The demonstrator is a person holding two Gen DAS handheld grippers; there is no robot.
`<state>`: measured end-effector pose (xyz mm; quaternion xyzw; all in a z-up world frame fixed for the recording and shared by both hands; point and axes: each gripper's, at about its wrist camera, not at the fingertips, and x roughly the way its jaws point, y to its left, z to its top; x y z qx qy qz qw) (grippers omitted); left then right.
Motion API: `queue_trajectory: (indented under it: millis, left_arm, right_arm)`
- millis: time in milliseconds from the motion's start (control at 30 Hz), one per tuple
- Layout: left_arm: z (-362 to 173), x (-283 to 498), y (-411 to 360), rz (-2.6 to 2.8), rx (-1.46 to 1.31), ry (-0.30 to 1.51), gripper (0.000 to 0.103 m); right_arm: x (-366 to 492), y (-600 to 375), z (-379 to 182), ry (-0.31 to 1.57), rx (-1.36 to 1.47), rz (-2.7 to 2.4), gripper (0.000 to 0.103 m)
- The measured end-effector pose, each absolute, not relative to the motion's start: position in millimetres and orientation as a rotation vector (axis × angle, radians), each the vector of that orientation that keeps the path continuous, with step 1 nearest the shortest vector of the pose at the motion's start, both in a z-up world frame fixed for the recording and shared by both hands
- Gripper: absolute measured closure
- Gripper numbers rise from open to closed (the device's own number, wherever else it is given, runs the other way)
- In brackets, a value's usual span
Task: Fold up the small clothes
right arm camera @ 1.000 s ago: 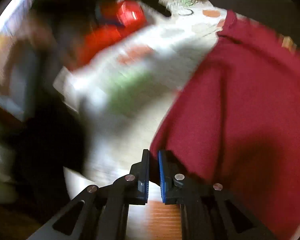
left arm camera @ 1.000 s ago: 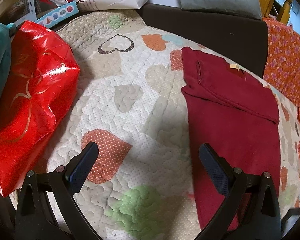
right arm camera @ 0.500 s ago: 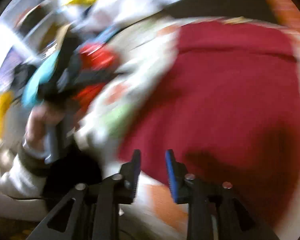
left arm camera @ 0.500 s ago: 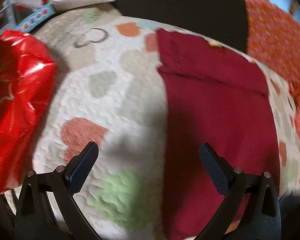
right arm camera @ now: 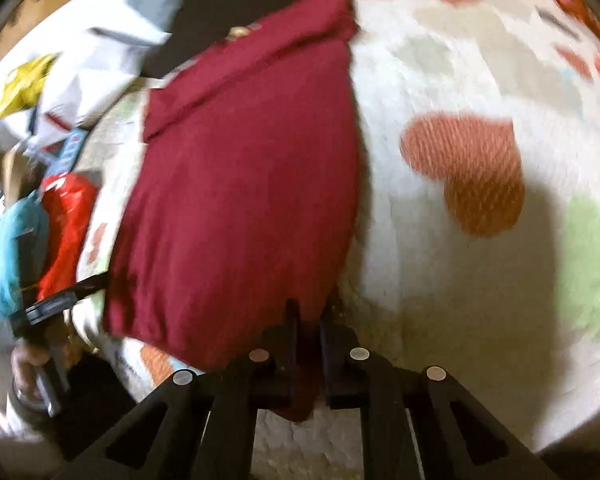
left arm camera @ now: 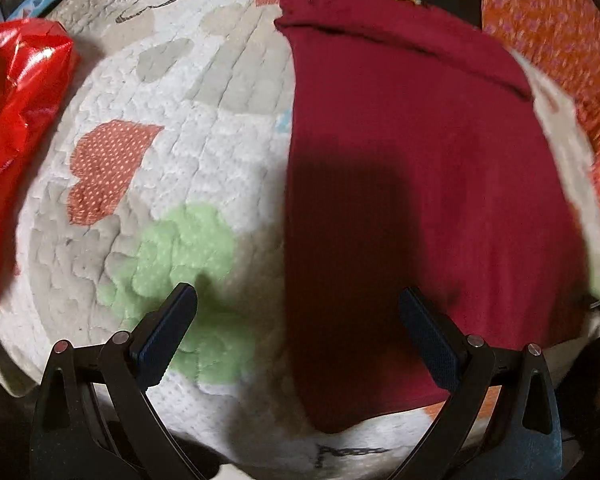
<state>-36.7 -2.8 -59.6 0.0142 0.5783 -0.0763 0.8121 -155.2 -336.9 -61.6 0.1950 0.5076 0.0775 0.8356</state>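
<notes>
A dark red garment [left arm camera: 420, 152] lies flat on the quilted heart-pattern cover [left arm camera: 172, 92], its far end folded over. My left gripper [left arm camera: 298, 312] is open and empty, low over the garment's near left corner, its jaws straddling the left edge. In the right wrist view the same garment [right arm camera: 244, 184] fills the middle. My right gripper [right arm camera: 309, 316] is shut on the garment's near right corner, with red cloth pinched between the jaws. The left gripper and the hand holding it show at the left of that view [right arm camera: 52, 304].
A shiny red bag [left arm camera: 16, 100] lies on the cover at the left. An orange flowered fabric [left arm camera: 560, 40] runs along the right. White bags and a yellow item [right arm camera: 24, 80] are piled beyond the cover, with a teal item [right arm camera: 12, 256] beside the red bag.
My left gripper has moved forward and right to the garment's near left corner. My right gripper has swung to the garment's near right corner; its jaws opened and then shut on the cloth.
</notes>
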Motion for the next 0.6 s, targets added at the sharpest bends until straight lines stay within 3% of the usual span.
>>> queue_trajectory:
  millis: [233, 267, 367, 600]
  left_arm:
    - [-70, -43, -15, -0.141, 0.084, 1.246, 0.001]
    - [-70, -43, -15, -0.14, 0.083, 1.244, 0.001]
    - [-70, -44, -20, -0.14, 0.078, 1.247, 0.001]
    - [-69, -45, -27, -0.141, 0.075, 1.246, 0.001]
  right_arm:
    - [-146, -352, -67, 1.066, 0.464, 0.101, 0.094]
    - [-145, -351, -67, 1.058, 0.502, 0.108, 0.089]
    - [-149, -350, -65, 1.047, 0.536, 0.132, 0.05]
    - [-149, -339, -79, 1.088, 0.534, 0.151, 0.05]
